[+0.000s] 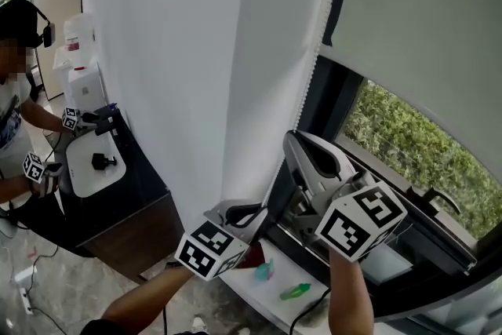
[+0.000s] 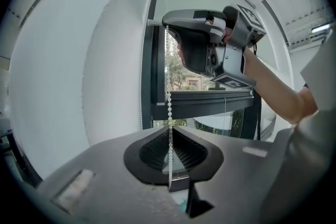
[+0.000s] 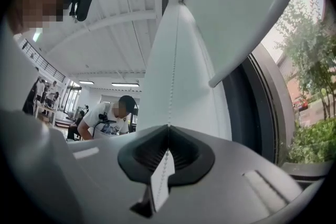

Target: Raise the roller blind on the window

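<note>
Roller blind (image 1: 423, 20) sits at two o'clock in the head view, partly raised. Left hand-held gripper (image 2: 169, 126) and right hand-held gripper (image 3: 168, 127) both clench the bead chain (image 2: 168, 76), right at twelve o'clock above left. Best to pull straight down and release only one grip at a time.

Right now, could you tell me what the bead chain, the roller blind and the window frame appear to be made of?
The bead chain is a string of small white round beads with a slight gloss, probably plastic. The roller blind is a flat, matte, pale grey sheet, likely fabric, though no weave shows. The window frame has dark, smooth, straight bars, probably painted metal, possibly plastic.
</note>
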The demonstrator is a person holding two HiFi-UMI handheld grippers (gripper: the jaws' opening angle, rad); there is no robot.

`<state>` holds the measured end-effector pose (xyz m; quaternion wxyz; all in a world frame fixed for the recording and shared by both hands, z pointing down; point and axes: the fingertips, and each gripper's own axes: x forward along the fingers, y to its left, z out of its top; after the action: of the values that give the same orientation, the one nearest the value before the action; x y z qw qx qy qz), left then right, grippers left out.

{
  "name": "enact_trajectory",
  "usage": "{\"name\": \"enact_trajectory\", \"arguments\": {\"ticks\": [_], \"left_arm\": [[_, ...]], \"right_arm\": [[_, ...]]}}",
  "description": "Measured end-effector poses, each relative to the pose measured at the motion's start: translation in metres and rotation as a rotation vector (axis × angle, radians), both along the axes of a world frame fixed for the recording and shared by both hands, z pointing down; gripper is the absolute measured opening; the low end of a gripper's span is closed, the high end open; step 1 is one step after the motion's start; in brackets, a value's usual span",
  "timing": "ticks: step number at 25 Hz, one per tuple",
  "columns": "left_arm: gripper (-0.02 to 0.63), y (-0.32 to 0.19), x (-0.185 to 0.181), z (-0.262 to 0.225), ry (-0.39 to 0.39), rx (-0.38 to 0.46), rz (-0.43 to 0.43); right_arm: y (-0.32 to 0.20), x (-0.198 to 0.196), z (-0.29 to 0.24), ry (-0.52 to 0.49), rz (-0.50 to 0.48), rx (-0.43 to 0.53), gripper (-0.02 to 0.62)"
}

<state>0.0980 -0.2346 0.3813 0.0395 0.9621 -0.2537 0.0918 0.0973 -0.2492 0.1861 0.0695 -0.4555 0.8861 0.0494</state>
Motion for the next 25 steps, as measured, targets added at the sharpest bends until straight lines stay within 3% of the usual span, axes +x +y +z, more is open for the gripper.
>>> {"name": "enact_trajectory", "arguments": {"ticks": [2, 8, 13, 17, 25], "left_arm": [[0.097, 0.002, -0.004, -0.014, 0.031, 0.011, 0.003], [0.112, 0.001, -0.020, -0.098, 0.226, 0.035, 0.023], [0.132, -0.003, -0.016, -0.103, 0.151, 0.057, 0.022], [0.132, -0.001, -0.023, -0.133, 0.223, 0.091, 0.016], [0.132, -0.008, -0.004, -0.172, 0.235, 0.169, 0.021]], "right_arm": [[0.000, 0.000, 0.002, -0.019, -0.003, -0.001, 0.009], [-0.005, -0.007, 0.044, -0.013, -0.021, -0.082, 0.009], [-0.002, 0.004, 0.071, -0.044, 0.016, -0.076, 0.009], [0.001, 0.008, 0.072, -0.022, 0.032, -0.074, 0.009], [0.008, -0.003, 0.123, 0.005, 0.023, -0.156, 0.008]]}}
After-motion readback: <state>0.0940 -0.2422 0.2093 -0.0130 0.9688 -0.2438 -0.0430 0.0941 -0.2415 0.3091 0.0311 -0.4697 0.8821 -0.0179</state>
